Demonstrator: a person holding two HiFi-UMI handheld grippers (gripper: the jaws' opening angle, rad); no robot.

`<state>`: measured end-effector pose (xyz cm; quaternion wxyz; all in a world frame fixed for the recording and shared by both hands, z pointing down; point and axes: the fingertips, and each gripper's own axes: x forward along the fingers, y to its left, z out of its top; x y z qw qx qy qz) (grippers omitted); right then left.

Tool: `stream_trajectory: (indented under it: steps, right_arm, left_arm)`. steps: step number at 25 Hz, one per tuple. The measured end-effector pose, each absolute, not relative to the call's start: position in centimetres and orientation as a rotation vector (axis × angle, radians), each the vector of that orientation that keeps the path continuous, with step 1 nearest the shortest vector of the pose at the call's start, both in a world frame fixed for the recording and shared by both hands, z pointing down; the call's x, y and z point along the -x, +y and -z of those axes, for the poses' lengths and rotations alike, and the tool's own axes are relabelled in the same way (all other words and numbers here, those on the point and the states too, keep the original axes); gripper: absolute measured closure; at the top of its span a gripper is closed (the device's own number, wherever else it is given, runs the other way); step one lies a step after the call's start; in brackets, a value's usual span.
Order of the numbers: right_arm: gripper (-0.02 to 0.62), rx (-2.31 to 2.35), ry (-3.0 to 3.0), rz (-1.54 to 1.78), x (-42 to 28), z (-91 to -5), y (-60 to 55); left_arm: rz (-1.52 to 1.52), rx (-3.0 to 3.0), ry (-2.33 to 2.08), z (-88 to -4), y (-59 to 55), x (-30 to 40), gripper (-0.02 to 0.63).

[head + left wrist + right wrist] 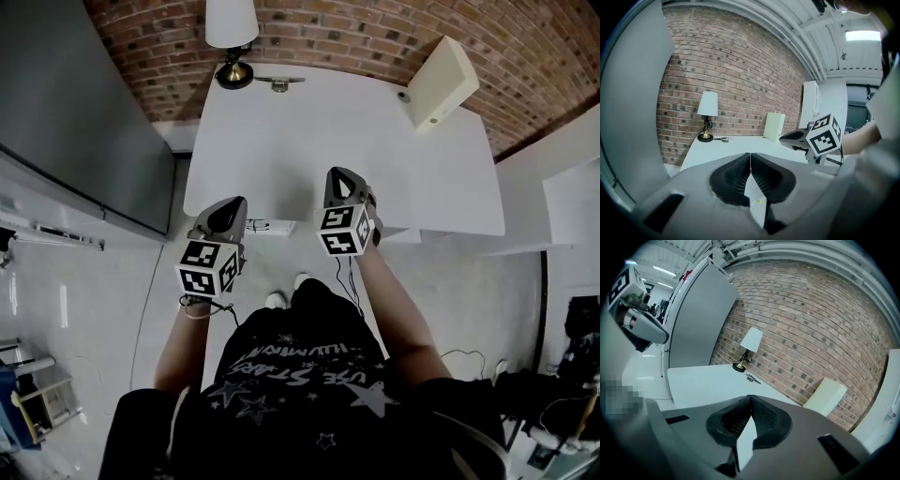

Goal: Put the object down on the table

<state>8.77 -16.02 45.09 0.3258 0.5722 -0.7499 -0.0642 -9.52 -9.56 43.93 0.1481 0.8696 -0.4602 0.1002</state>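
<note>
Holding nothing: left tongs are clenched tip to tip with no item between them, and the right tongs are the same, clenched on air. Judging from that, the put-down step looks finished or not in hand at all, since no object is carried and nothing is left to release.

Both tongs hover side by side at the near edge of the white table, apart from everything on it. Which item is the task's thing cannot be told. The candidates are:
- A cream box resting on the table well ahead of the right tongs and off to their right.
- A small metal piece lying far ahead of the left tongs, just beside the lamp.

Neither tongs touch either one.
</note>
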Motion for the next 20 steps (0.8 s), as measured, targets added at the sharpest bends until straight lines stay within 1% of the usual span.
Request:
stream_trajectory:
  steps: [11, 20]
  right_arm:
    - [0.594, -1.661, -2.038, 0.067, -13.6, -42.6, -12.6]
    - [0.594, -1.657, -2.116, 0.024, -18.4, -42.1, -10.3]
  left_arm:
    - [-0.291, -2.583, -1.249, -43.2, -8.8, 4.7, 0.586]
    - [-0.29, -2.61, -1.234, -42.7, -8.6, -1.2, 0.586]
